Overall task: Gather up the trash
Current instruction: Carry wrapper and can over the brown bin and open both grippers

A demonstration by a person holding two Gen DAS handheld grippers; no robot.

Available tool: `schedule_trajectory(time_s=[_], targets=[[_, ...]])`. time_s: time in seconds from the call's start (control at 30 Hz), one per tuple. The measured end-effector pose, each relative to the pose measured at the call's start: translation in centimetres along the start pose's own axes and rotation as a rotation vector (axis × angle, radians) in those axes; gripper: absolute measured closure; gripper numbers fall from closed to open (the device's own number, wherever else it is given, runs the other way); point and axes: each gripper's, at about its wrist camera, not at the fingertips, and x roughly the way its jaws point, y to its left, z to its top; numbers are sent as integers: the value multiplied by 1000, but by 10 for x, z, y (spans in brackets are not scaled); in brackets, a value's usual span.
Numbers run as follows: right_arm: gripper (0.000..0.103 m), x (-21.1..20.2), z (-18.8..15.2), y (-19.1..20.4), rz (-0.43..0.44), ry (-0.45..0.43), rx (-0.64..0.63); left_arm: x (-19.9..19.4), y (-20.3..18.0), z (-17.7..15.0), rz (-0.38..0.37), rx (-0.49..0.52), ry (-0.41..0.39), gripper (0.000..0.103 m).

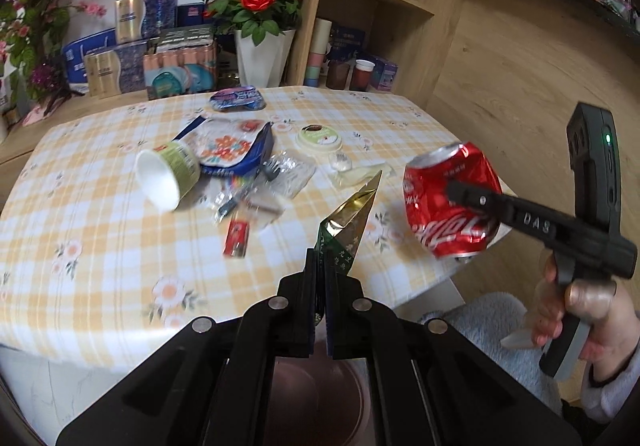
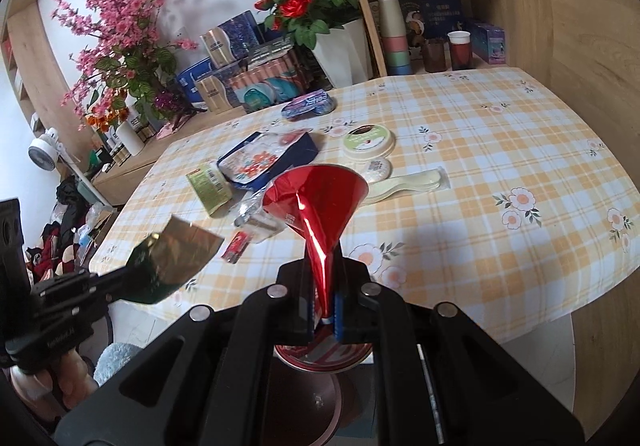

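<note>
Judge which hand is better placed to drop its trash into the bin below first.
Probably the left. The left gripper holds the green and gold wrapper directly above the round bin. The right gripper holds the crushed can; a bin also shows below it.

My right gripper (image 2: 325,294) squeezes a squashed red can (image 2: 316,202) tight, up above the near edge of the checked table (image 2: 500,150). On the left, my left gripper (image 2: 120,278) pinches a gold and green wrapper (image 2: 180,254). Farther off on the table lie a green cup (image 2: 208,186), a flowery bag (image 2: 264,162) and a round lid (image 2: 368,142).
</note>
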Motion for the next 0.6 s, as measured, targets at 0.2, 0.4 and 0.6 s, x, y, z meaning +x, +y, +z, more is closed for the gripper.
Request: schedule_trajectory(time_s=[0.2,0.4,0.6], targets=[[93,-15,-7,19,-14,1,-46,-18,6,-23,8,-9,-4,99],[93,-26,-16,28,-20,0,-53,-28,7,-42,20,-9,5,99],[93,-31,-21,38,-14,4,-64,-33,8,-59,17,-17,20,99]])
